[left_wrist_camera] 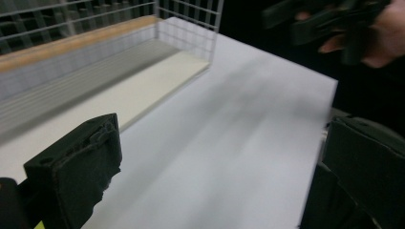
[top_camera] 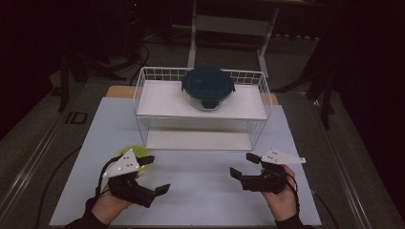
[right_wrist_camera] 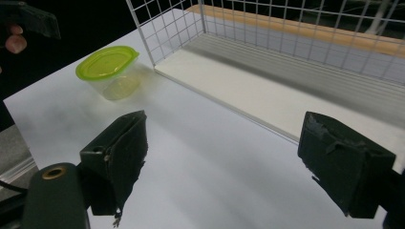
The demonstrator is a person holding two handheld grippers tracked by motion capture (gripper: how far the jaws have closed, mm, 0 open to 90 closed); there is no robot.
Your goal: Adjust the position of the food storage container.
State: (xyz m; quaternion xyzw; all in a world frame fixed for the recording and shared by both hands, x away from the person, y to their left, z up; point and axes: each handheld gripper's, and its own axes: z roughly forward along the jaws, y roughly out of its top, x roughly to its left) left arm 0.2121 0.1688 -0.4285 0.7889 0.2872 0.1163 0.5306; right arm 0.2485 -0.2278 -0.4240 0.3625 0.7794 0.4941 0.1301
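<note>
Fingers of both grippers stand apart on nothing: from the high view the left gripper [top_camera: 154,174] sits at seven o'clock, just beside the lime-lidded clear plastic tub [top_camera: 137,152], and the right gripper [top_camera: 245,165] at five o'clock, before a white wire rack [top_camera: 143,90] bearing a round dark-lidded glass container [top_camera: 208,87]. Left gripper view: matte black pads [left_wrist_camera: 81,162] over the smooth pale table [left_wrist_camera: 229,157]. Right gripper view: the oval tub [right_wrist_camera: 109,70] at ten o'clock, upright, long axis running toward two o'clock, no label readable.

In the high view the left gripper [top_camera: 154,174] covers most of the lime-lidded clear plastic tub [top_camera: 137,151] near the white table's [top_camera: 205,191] left edge; in the left gripper view the white wire rack [left_wrist_camera: 119,57] is blurred and cut off at the top edge.
</note>
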